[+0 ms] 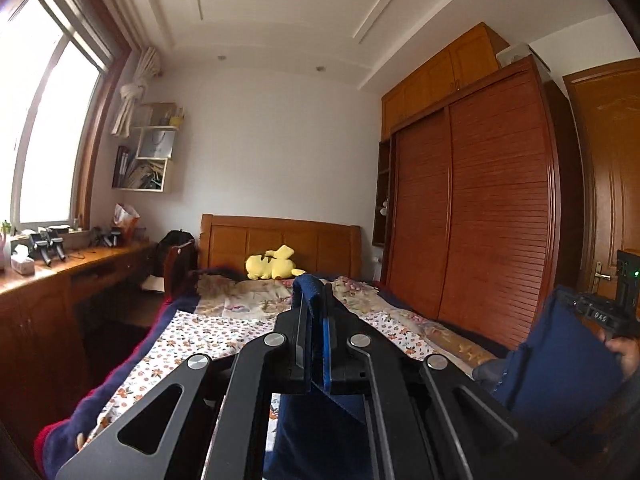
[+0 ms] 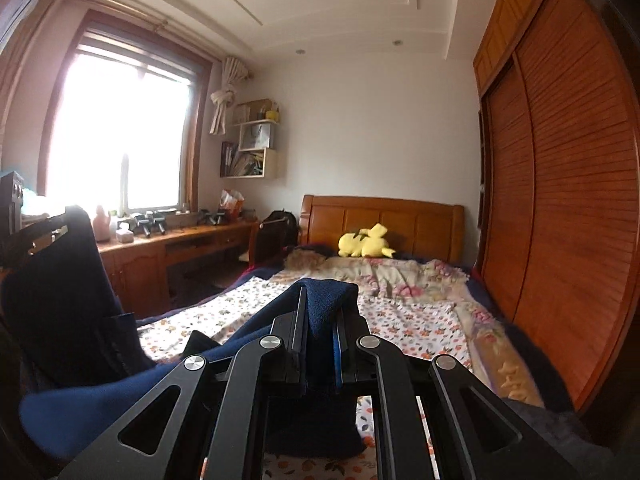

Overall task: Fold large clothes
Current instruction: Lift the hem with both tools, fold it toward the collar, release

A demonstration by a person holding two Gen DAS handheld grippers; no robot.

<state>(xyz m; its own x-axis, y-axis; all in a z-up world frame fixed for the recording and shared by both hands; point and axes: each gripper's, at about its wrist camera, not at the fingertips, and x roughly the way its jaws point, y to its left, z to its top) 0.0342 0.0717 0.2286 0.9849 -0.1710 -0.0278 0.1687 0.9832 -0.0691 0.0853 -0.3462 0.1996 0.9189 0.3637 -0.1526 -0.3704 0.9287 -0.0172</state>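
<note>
Navy garment [image 2: 328,304], no legible label

Setting: home bedroom. A wooden bed [image 2: 382,216] with a floral quilt [image 2: 400,312] is occupying the centre, a yellow plush toy [image 2: 366,246] lying by the headboard. A louvred wooden wardrobe [image 1: 476,216] is lining one wall; a desk [image 2: 180,240] is sitting under the bright window [image 2: 120,140], with wall shelves [image 2: 252,152] holding books.
</note>
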